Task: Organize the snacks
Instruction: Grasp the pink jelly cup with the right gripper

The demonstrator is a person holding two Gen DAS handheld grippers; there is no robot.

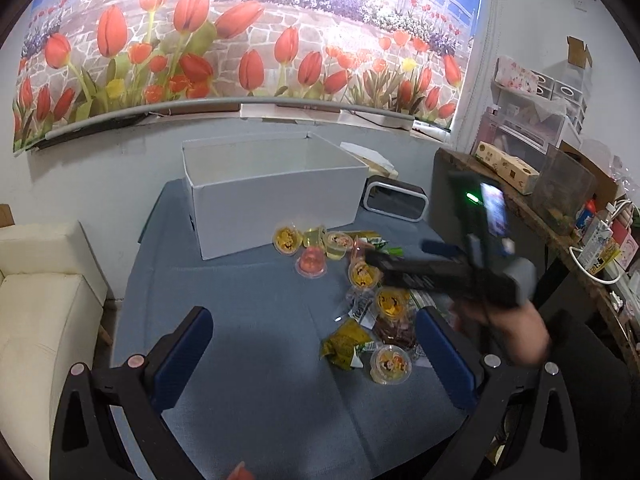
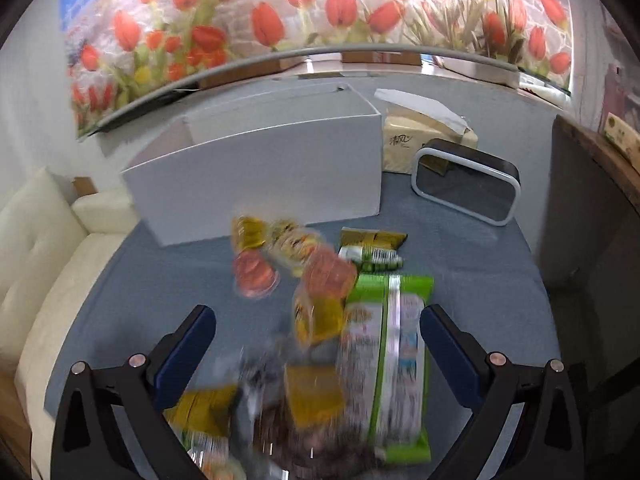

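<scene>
Both claws, left (image 1: 314, 344) and right (image 2: 318, 340), gape above scattered snacks (image 1: 360, 292).

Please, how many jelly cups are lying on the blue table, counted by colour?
yellow-lidded jelly cups: 5
red jelly cups: 2
yellow-green jelly cup, lying on its side: 1
Total: 8 that can be seen; more could be hidden under the packets.
</scene>
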